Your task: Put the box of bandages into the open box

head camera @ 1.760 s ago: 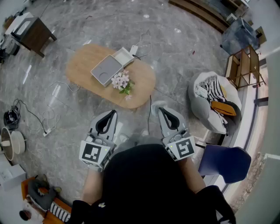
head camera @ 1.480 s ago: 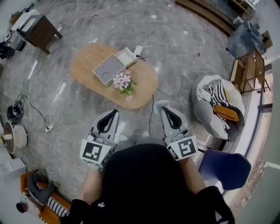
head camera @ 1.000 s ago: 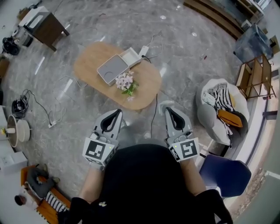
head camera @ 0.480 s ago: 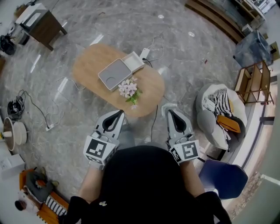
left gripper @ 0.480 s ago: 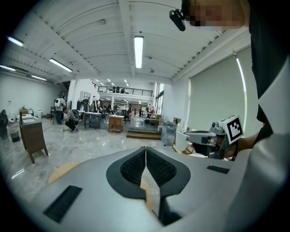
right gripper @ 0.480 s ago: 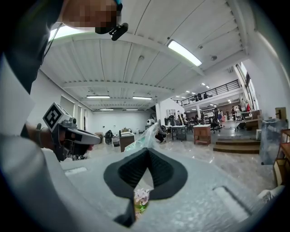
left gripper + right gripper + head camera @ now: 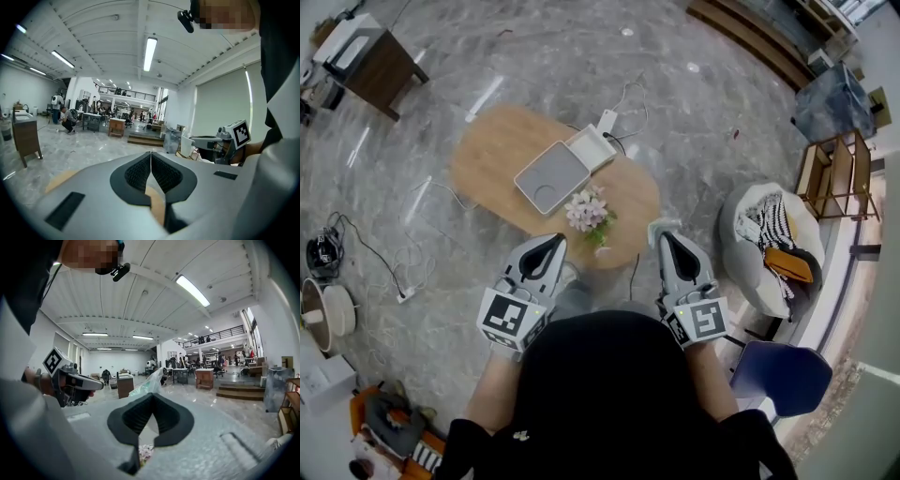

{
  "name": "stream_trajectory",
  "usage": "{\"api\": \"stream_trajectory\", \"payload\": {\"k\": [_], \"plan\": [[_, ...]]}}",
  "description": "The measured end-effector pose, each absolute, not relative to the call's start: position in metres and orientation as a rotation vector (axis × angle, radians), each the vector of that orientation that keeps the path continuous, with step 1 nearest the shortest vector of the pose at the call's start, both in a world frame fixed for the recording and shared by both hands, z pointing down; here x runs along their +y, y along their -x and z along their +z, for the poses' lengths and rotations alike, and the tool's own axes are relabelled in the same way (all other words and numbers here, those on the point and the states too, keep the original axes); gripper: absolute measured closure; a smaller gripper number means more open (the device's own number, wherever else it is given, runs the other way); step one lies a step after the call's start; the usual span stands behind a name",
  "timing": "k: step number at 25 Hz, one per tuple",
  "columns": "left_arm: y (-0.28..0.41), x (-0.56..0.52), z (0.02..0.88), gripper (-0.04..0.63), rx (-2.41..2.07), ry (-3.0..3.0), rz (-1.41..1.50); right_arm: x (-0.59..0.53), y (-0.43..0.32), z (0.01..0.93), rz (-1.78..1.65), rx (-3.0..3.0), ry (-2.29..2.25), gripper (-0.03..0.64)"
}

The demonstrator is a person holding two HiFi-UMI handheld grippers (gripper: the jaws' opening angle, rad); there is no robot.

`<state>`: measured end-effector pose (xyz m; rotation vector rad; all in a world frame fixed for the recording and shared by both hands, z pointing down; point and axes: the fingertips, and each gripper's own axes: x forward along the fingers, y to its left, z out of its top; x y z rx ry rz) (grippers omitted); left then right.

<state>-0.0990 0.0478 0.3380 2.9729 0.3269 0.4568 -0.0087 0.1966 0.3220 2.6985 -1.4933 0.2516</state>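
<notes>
1. Head view: one oval wooden table [image 7: 487, 155] holds two boxes and one bunch of pale flowers [image 7: 589, 211]. The flat grey square box [image 7: 551, 176] touches the small white box [image 7: 589, 148]. Two grippers, the left gripper [image 7: 555, 241] and the right gripper [image 7: 664, 236], are at the table's near edge. Bare floor lies all around.
2. Left gripper view: its jaws are shut tight and hold nothing.
3. Right gripper view: its jaws are shut and empty. The flowers are just below.

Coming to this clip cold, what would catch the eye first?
The left gripper and right gripper, both shut and empty, are held side by side by the near edge of an oval wooden table. On it lie a grey box, a white box beside it, and flowers nearest the grippers.
</notes>
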Motion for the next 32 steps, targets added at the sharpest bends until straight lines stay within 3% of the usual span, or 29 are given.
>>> {"api": "stream_trajectory", "payload": {"k": [18,32], "plan": [[0.084,-0.027,0.35,0.584,0.341,-2.912,0.425,0.12,-0.02,0.341,0.355,-1.424,-2.719,0.617],[0.031,-0.043,0.366,0.584,0.063,-2.889,0.54,0.071,-0.105,0.389,0.512,-1.695,-2.487,0.617]]}}
